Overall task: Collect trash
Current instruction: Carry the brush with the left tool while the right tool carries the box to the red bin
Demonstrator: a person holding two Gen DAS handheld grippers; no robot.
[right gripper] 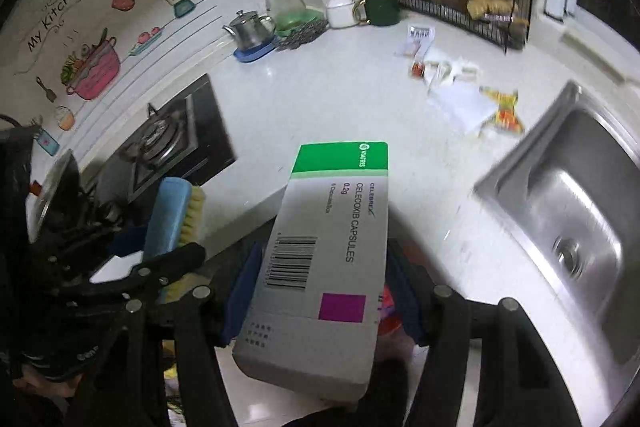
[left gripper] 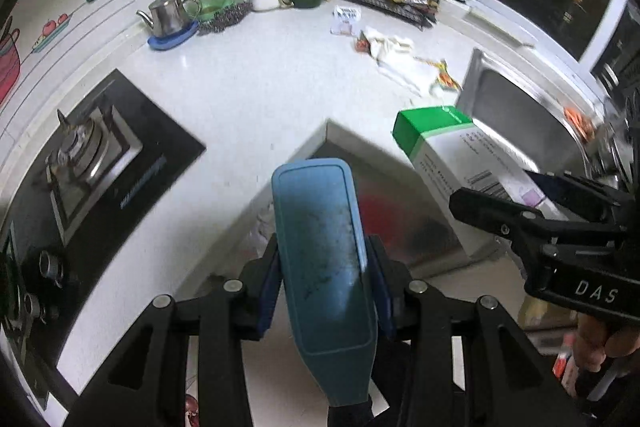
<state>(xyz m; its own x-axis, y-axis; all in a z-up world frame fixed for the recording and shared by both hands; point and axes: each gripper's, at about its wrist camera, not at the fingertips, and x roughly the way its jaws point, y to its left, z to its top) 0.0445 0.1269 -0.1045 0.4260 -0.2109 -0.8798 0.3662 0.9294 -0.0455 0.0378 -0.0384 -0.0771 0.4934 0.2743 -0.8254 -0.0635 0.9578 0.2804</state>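
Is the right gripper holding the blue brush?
No, the right gripper is clamped on a medicine box; the brush sits in the other gripper.

"CELECOXIB CAPSULES" on carton (right gripper: 320,259)

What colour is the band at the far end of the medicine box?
Green, above a grey body; the medicine box shows best in the right wrist view.
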